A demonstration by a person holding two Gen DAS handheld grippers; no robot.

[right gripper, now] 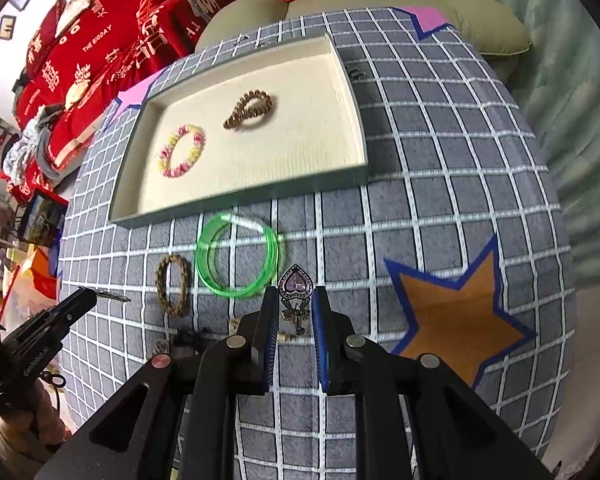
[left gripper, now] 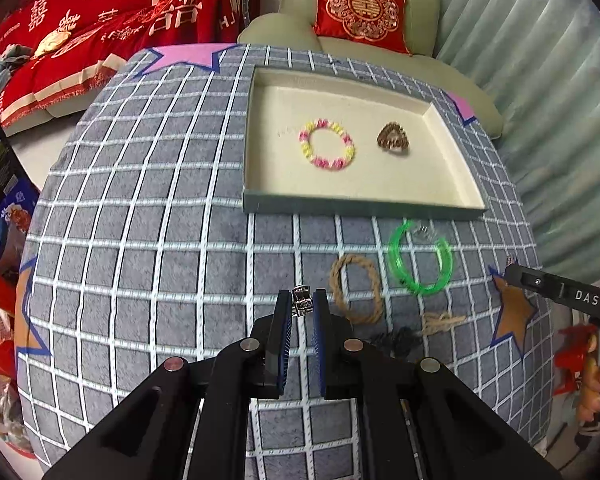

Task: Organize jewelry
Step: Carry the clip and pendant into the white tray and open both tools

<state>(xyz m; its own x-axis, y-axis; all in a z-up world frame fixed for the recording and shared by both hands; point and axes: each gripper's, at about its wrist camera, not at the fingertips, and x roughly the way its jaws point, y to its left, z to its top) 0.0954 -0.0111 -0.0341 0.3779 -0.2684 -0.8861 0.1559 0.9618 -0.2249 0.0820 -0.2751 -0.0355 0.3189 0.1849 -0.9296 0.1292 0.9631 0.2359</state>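
Note:
My left gripper (left gripper: 302, 300) is shut on a small silver clasp-like piece (left gripper: 302, 301), held above the checked cloth. My right gripper (right gripper: 296, 296) is shut on a heart-shaped purple-stone brooch (right gripper: 297, 285). A shallow cream tray (left gripper: 364, 204) lies ahead and holds a pink-and-yellow bead bracelet (left gripper: 327, 144) and a brown coiled hair tie (left gripper: 394, 139). On the cloth in front of the tray lie a green plastic bangle (left gripper: 420, 258) and a braided rope bracelet (left gripper: 356, 288). The same tray (right gripper: 240, 210), green bangle (right gripper: 238, 258) and rope bracelet (right gripper: 173, 285) show in the right wrist view.
A grey checked cloth (left gripper: 140, 220) with star patches covers the table. A dark tassel (left gripper: 396, 340) and a tan knotted cord (left gripper: 444, 322) lie near the front. Red bedding (left gripper: 100, 20) and a sofa with a red cushion (left gripper: 360, 10) stand behind.

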